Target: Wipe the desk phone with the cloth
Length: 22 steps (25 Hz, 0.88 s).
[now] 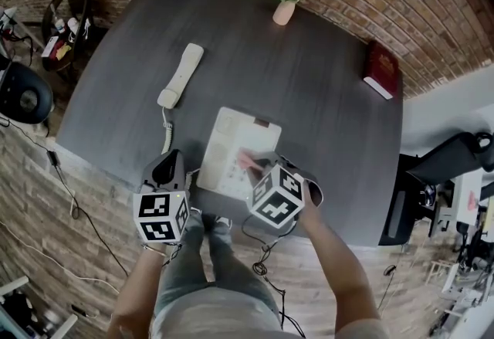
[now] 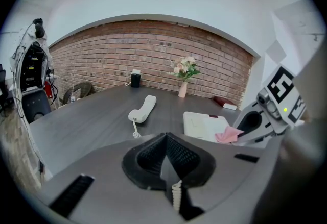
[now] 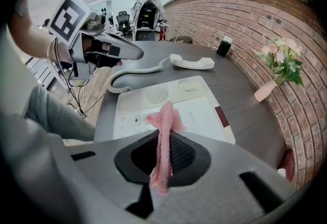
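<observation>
While shut on cloth [image 3: 164,118] over desk phone [image 3: 207,110], right hand-held gripper [image 3: 164,152]; left hand-held gripper [image 2: 166,159] pinching cord [image 2: 177,195].

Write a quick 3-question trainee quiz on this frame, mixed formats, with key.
1. True or false: the handset sits in its cradle on the phone base.
2. What does the right claw hold? A) pink cloth B) handset C) red book
3. Fill in: the left claw is shut on the phone's ____.

Key: 1 false, it lies on the desk left of the base. 2 A. 3 coiled cord.
</observation>
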### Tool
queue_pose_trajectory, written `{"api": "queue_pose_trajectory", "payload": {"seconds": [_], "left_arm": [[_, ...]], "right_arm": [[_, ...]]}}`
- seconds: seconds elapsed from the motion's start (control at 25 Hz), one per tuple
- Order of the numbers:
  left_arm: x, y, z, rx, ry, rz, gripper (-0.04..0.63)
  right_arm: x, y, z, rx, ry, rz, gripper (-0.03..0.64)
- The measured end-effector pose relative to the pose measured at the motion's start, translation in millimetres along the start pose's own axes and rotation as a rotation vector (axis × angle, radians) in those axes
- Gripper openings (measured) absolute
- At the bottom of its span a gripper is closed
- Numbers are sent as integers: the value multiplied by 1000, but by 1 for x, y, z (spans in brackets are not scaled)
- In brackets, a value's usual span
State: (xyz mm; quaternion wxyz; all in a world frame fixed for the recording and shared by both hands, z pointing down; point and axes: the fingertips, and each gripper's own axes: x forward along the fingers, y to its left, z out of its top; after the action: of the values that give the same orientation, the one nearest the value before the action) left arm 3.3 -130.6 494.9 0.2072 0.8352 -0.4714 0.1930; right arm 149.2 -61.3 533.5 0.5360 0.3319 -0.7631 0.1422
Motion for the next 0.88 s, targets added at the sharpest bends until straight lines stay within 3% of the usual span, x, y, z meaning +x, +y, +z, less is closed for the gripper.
{"api": "queue_pose_trajectory", "payload": {"seconds": [0.88], "left_arm": [[-17,3,-19,-14,11,3,-2]], "right_arm": [[3,42,-7,-2,16,42,20]]}}
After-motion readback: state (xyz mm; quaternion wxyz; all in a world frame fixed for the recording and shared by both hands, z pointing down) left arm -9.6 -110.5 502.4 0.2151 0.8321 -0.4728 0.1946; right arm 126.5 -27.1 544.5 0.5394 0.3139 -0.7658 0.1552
